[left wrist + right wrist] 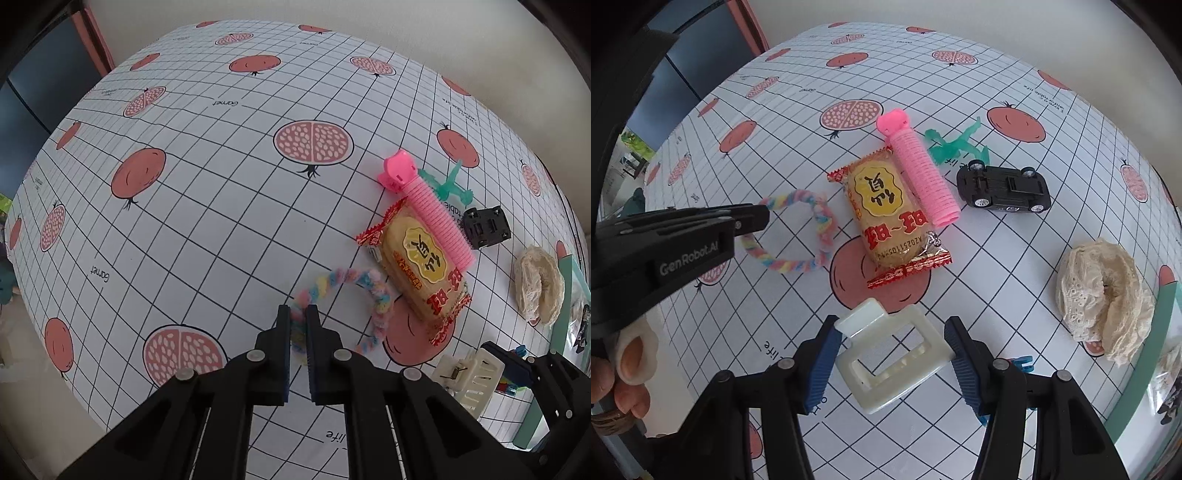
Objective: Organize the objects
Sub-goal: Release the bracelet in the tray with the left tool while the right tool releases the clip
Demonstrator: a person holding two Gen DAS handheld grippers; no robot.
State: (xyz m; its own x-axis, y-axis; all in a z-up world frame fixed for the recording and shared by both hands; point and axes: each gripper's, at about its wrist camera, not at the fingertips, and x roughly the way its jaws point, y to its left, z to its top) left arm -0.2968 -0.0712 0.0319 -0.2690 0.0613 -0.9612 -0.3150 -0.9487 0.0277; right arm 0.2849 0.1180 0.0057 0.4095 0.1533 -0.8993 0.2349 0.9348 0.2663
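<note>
Pastel chenille loop [334,291] pinched at near-left end by left gripper [298,325], jaws nearly closed. Cream hair claw [892,354] straddled by right gripper [892,354], jaws wide, nothing held. Snack packet [888,210], toy car [1004,188] unsorted; little judged done.

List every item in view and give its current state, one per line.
Left claw: shut on the pastel loop.
Pastel loop: pinched at one end, the rest lying on the cloth.
Right claw: open, straddling the white hair clip.
White hair clip: on the cloth, not gripped.
Snack packet: sealed, flat.
Pink roller: lying across the packet's edge.
Toy car: overturned, wheels up.
Lace scrunchie: lying loose.
</note>
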